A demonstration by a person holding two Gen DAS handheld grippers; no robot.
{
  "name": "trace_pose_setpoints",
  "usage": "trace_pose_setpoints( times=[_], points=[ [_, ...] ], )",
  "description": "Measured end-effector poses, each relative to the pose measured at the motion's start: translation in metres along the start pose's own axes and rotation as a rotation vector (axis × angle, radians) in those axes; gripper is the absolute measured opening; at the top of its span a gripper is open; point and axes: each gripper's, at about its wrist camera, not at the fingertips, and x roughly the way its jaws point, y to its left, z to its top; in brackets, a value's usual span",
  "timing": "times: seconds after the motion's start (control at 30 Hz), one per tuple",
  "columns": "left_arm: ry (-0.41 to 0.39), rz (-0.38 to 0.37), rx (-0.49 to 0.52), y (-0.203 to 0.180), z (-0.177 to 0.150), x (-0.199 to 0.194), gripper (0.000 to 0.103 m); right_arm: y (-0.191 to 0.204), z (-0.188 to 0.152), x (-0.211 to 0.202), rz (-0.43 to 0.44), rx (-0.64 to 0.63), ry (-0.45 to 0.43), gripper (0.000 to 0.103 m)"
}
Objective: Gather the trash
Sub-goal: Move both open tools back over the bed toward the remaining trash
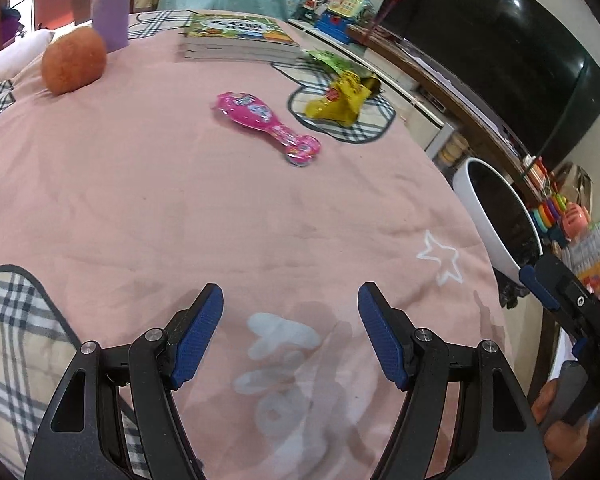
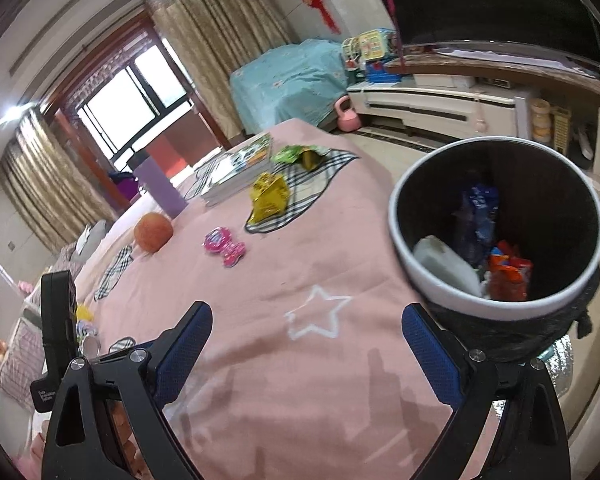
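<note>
A pink wrapper (image 1: 266,128) (image 2: 224,247) lies in the middle of the pink bedspread (image 1: 180,220) (image 2: 280,280). Beyond it a yellow snack bag (image 1: 338,100) (image 2: 269,197) rests on a plaid patch, and a green wrapper (image 1: 328,58) (image 2: 296,155) lies farther back by the books. A white bin (image 2: 440,280) (image 1: 484,216) with a black liner stands beside the bed and holds several wrappers. My left gripper (image 1: 290,312) hangs open over the bedspread with nothing between its fingers. My right gripper (image 2: 306,340) is open and empty beside the bin.
An orange ball (image 1: 74,60) (image 2: 153,233) and a purple box (image 1: 114,4) (image 2: 160,192) sit at the far side of the bed. A stack of books (image 1: 236,40) (image 2: 240,168) lies behind the wrappers. A TV cabinet (image 2: 440,104), a dark screen (image 1: 500,48) and toys (image 1: 568,224) line the wall.
</note>
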Motion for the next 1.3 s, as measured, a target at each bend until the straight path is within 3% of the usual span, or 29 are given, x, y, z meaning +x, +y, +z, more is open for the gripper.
trace_pose_setpoints(
  times=[0.23,0.47,0.87,0.97,1.03,1.1,1.3],
  points=[
    [-0.008,0.009,-0.016,0.008,0.015,0.005,0.072,0.010,0.004,0.010,0.011,-0.018,0.006,0.097],
    [-0.021,0.039,-0.021,-0.003,0.050,0.029,0.073,0.013,0.012,0.017,0.016,-0.021,0.003,0.097],
    [-0.029,0.168,0.029,-0.019,0.095,0.081,0.077,0.007,0.034,0.030,0.018,0.007,-0.010,0.097],
    [-0.049,0.170,0.074,-0.014,0.089,0.079,0.066,0.007,0.040,0.037,0.017,0.010,-0.012,0.097],
    [-0.066,0.164,0.103,-0.005,0.081,0.072,0.050,0.009,0.044,0.043,0.017,0.008,-0.010,0.097],
    [-0.065,0.118,0.104,0.008,0.075,0.062,0.041,0.014,0.047,0.054,0.024,0.004,0.000,0.097],
    [-0.046,0.020,0.064,0.049,0.061,0.036,0.038,0.037,0.049,0.094,0.027,-0.039,0.032,0.097]
  ],
)
